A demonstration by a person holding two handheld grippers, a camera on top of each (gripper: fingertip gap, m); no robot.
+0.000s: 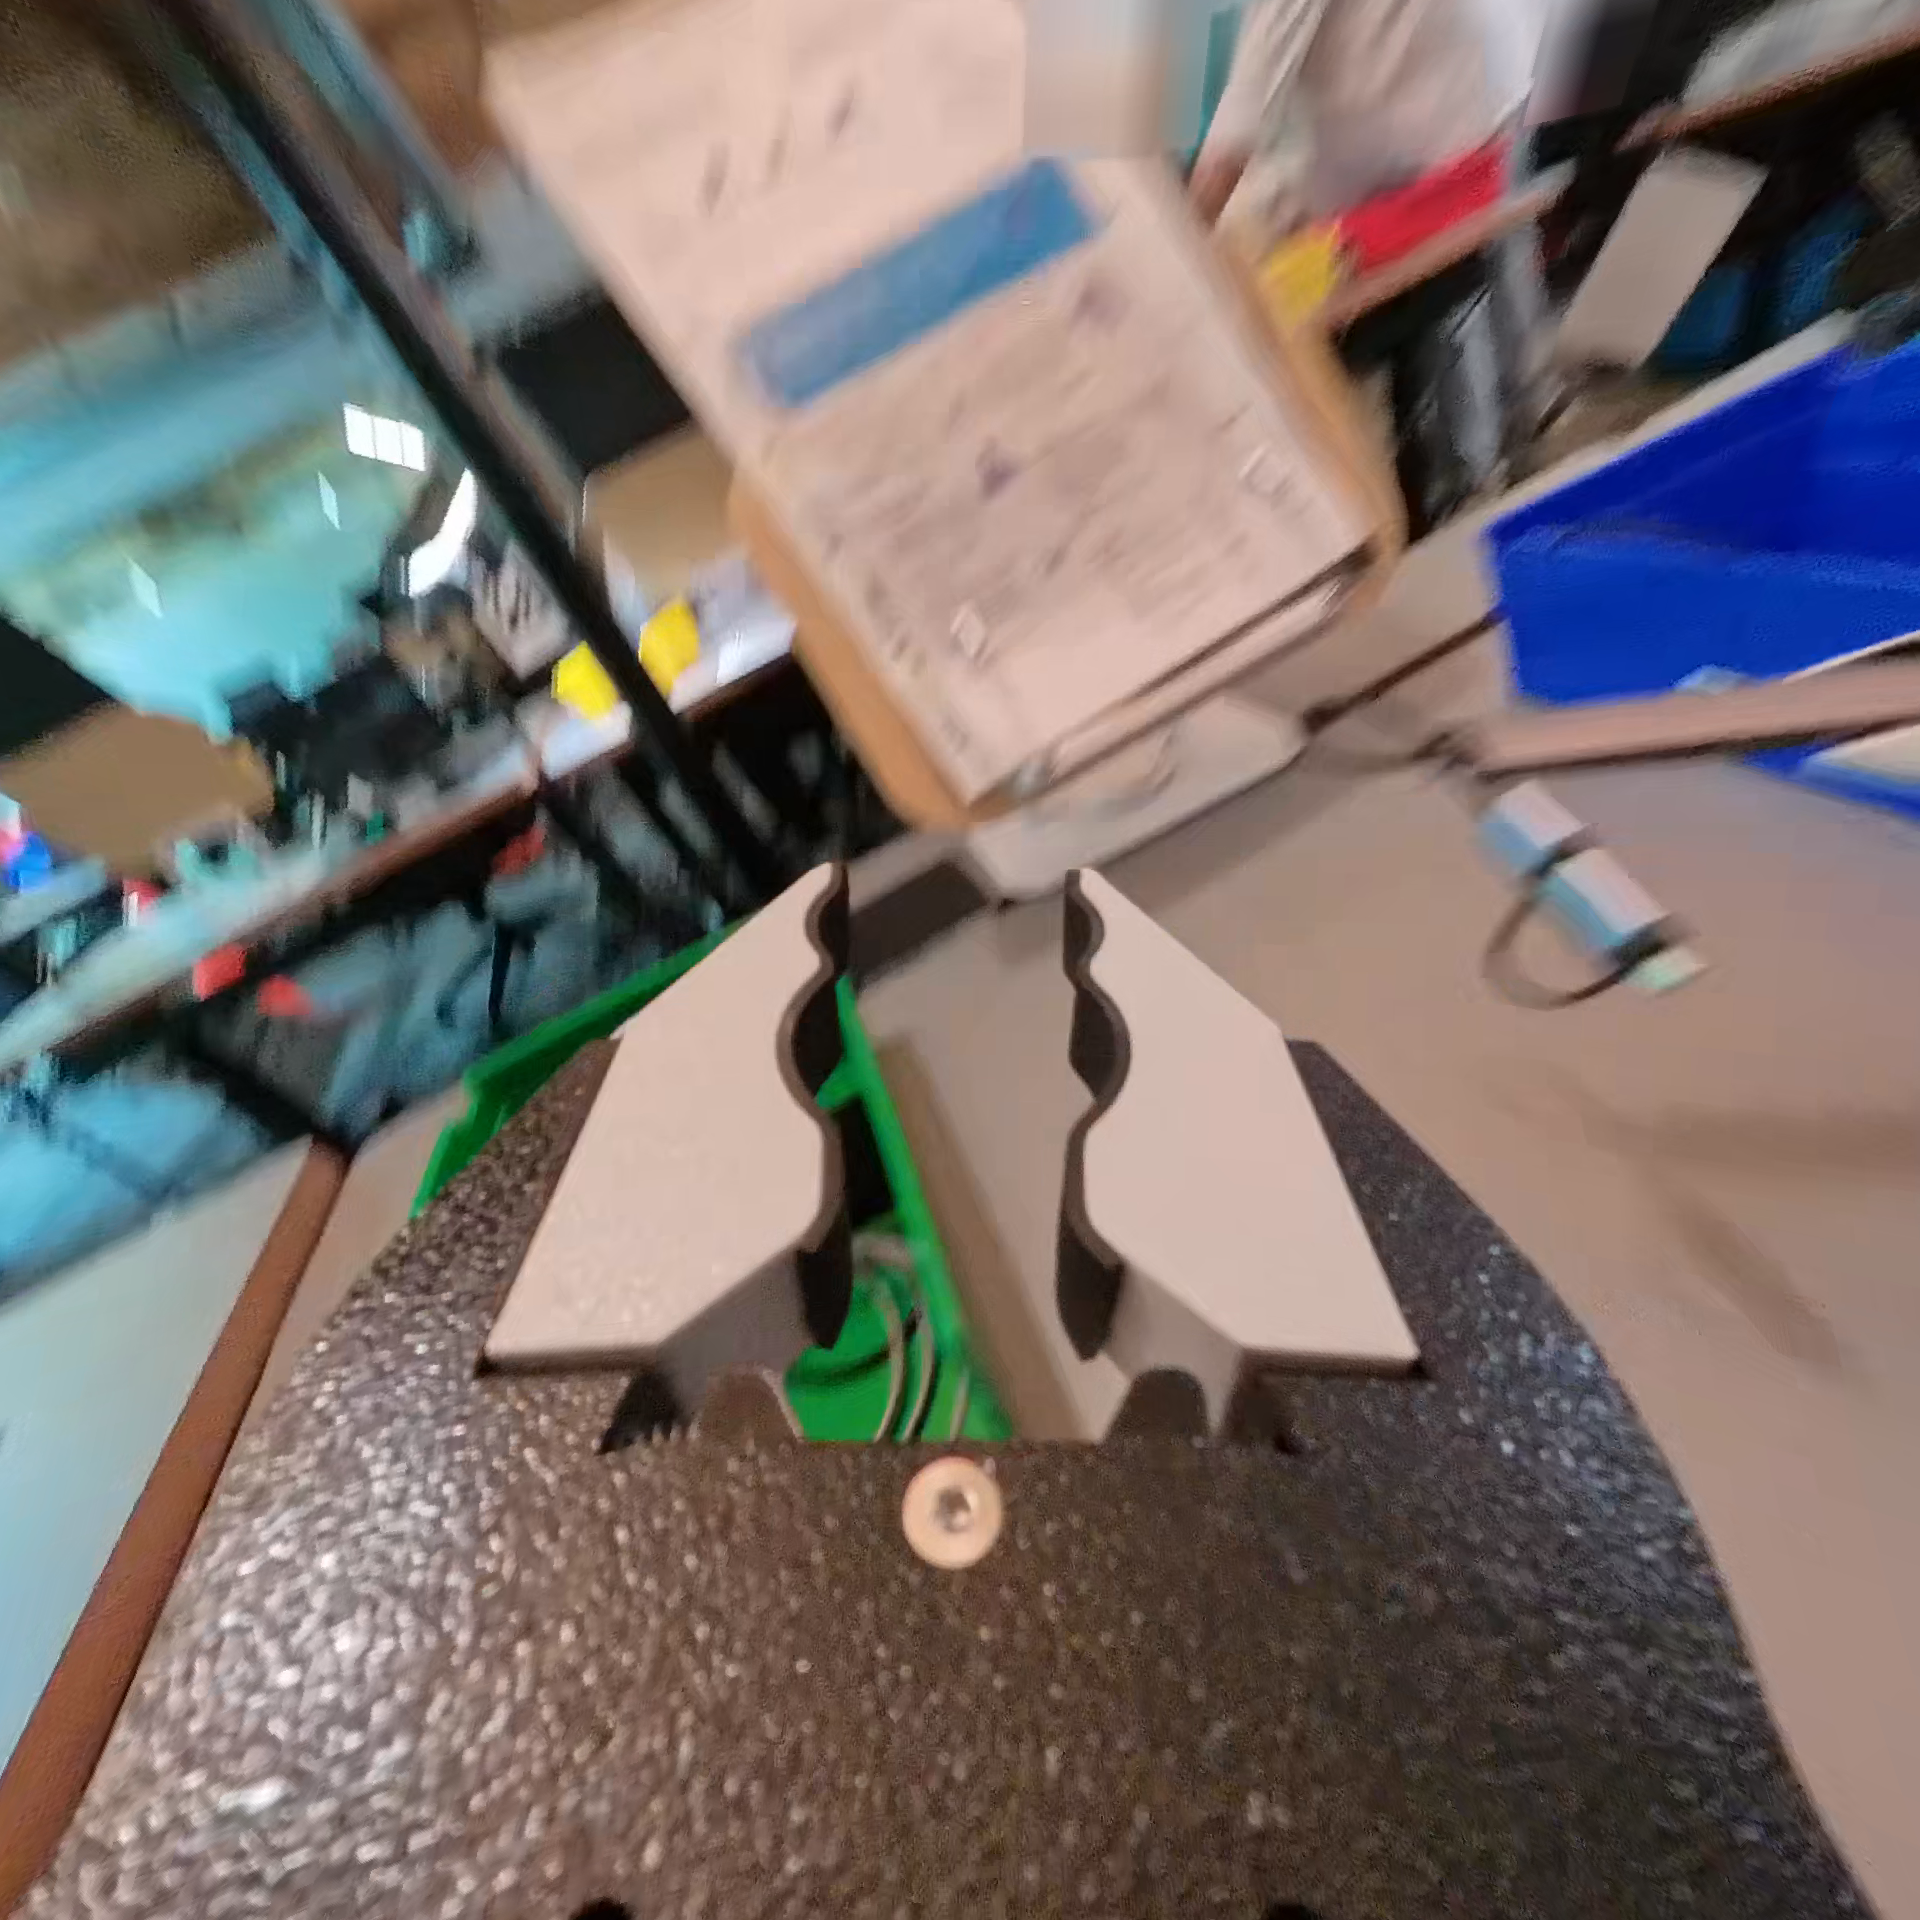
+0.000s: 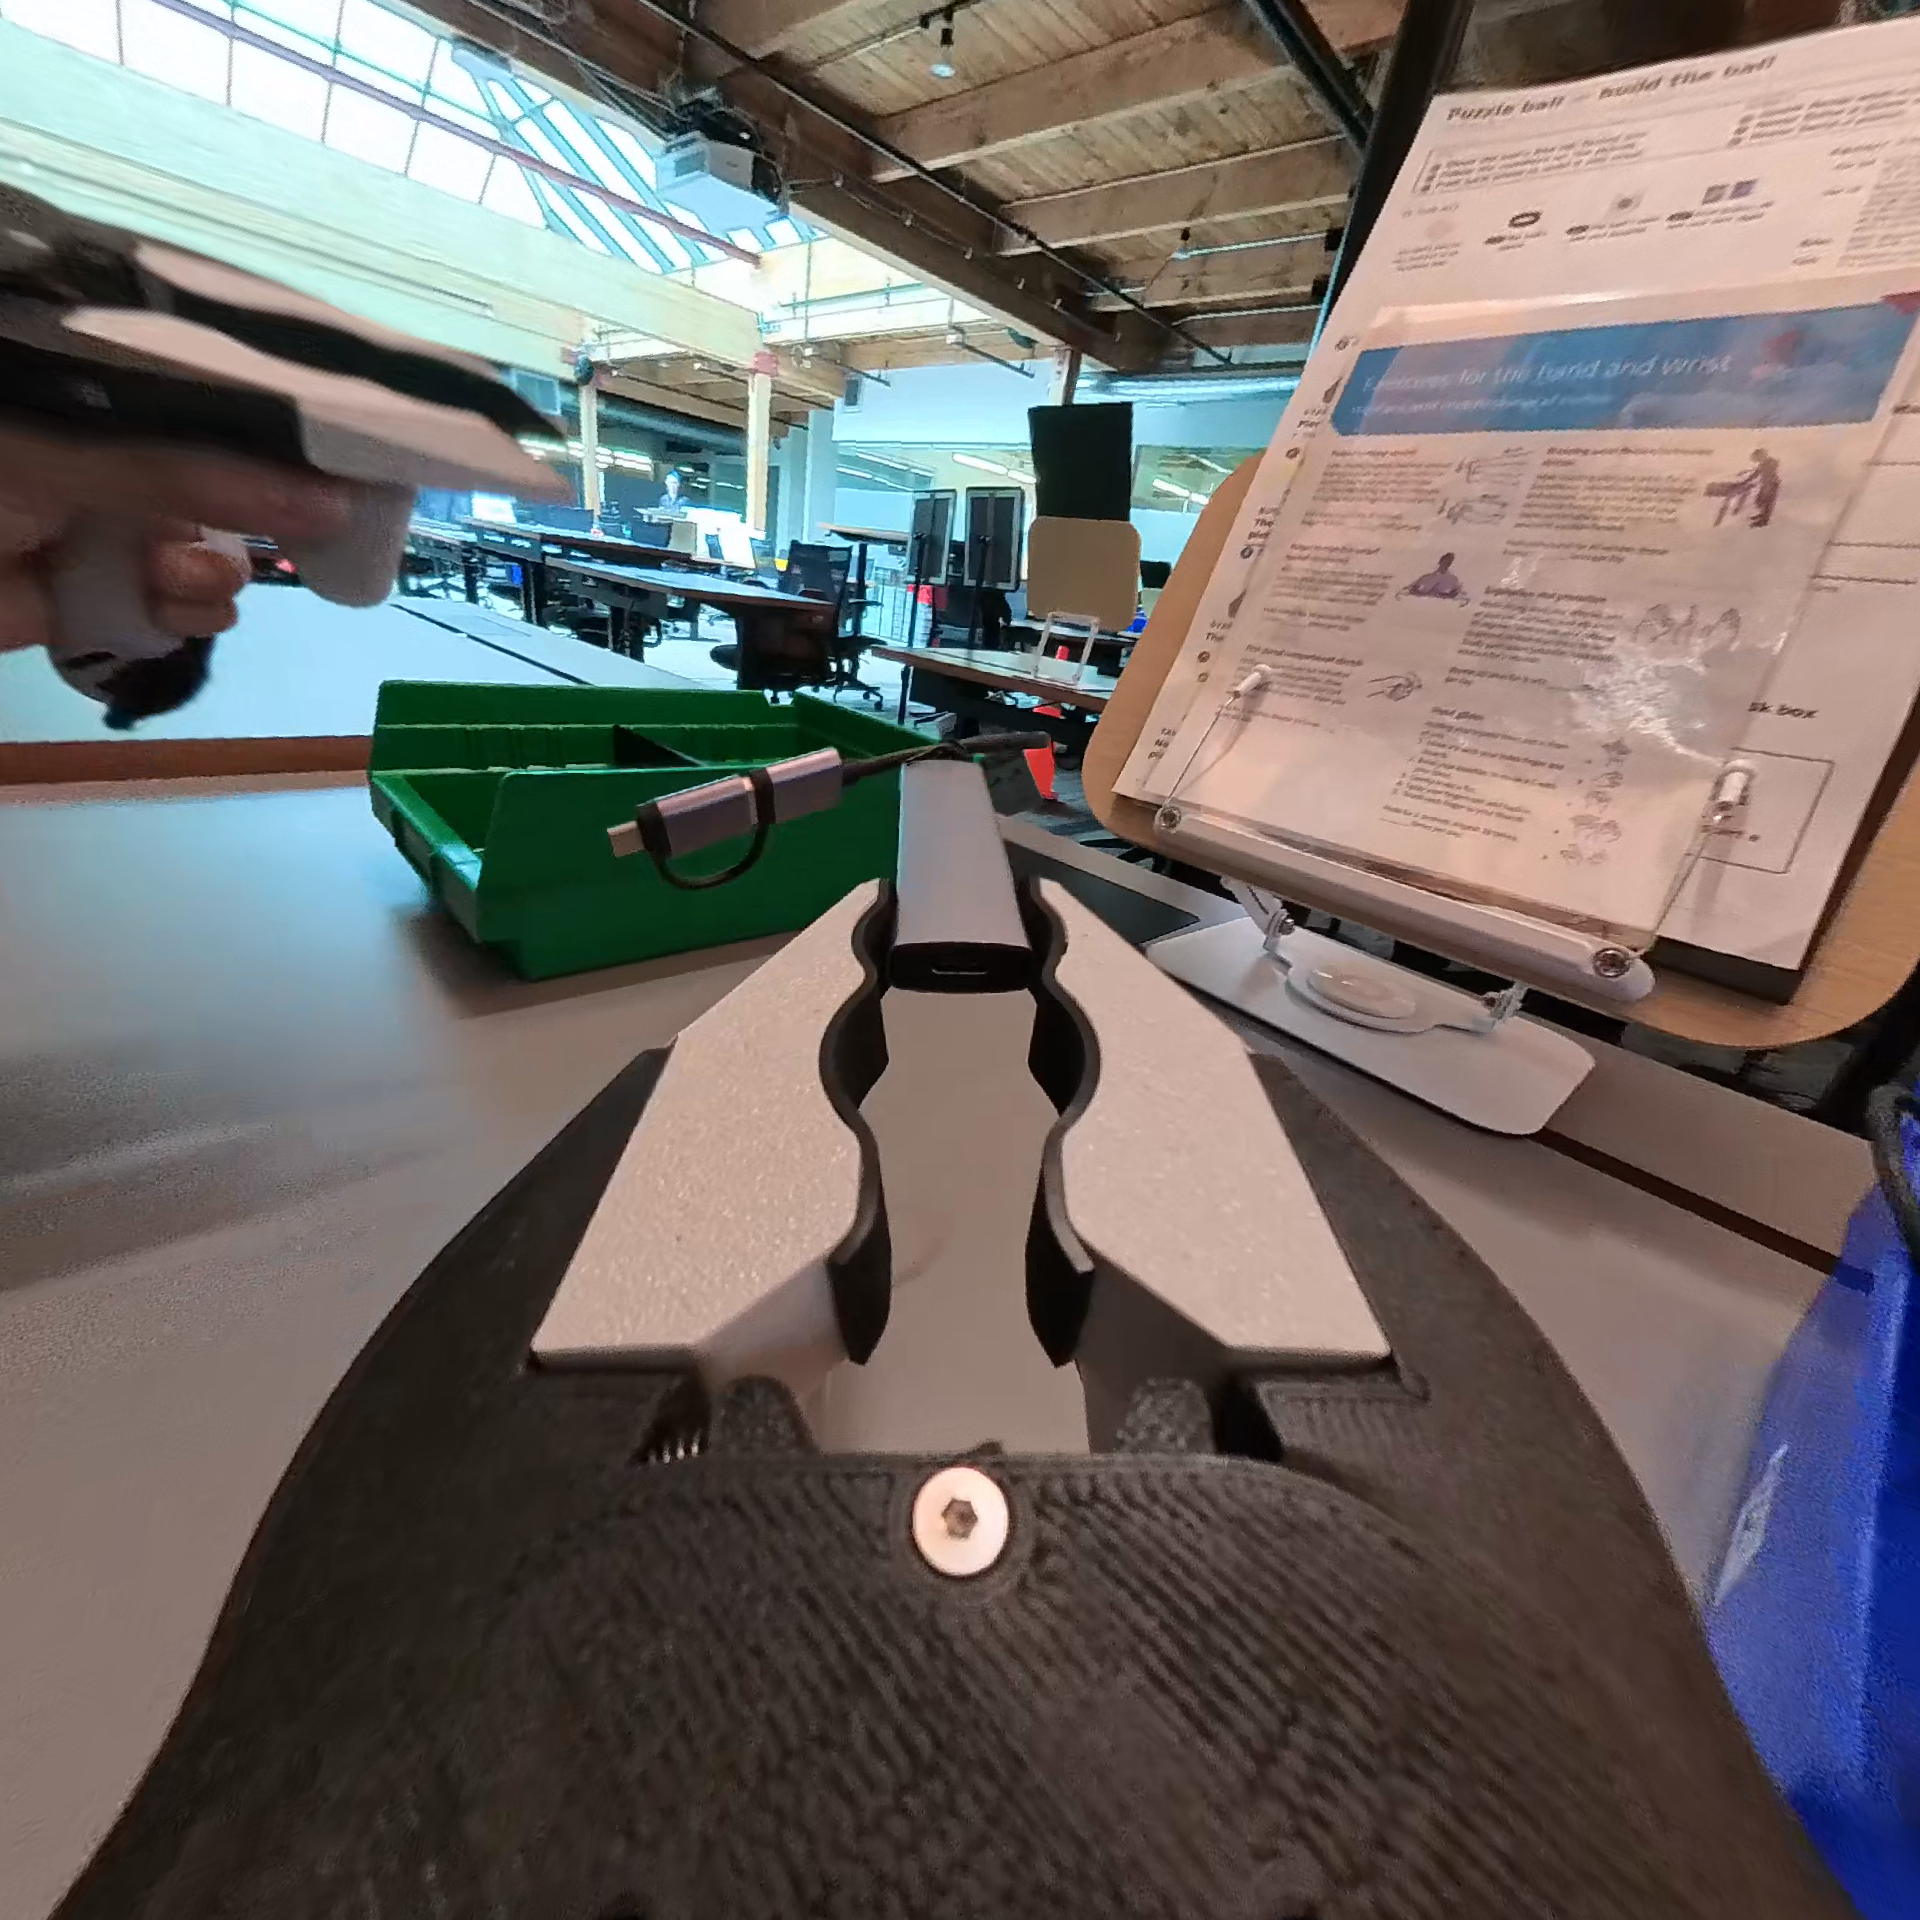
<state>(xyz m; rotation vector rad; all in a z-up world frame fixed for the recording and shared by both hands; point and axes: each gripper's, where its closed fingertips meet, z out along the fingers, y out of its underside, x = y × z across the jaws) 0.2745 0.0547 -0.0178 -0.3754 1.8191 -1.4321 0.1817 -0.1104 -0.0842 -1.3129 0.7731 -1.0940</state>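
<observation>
Right gripper (image 2: 961,914) fingers clamp silver adapter (image 2: 956,873) at tips; left gripper (image 1: 956,894) fingers apart, empty.

— What stands on the grey table (image 2: 260,1039)?
— A wooden reading stand (image 2: 1153,644) on a white base (image 2: 1403,1049), with printed sheets (image 2: 1507,582) under a clear cover. A blue bin (image 1: 1714,561) is beside it.
— And behind?
— Long desks (image 2: 665,587), dark office chairs (image 2: 810,613), wooden ceiling beams (image 2: 1039,135) and a skylight (image 2: 312,73).
</observation>
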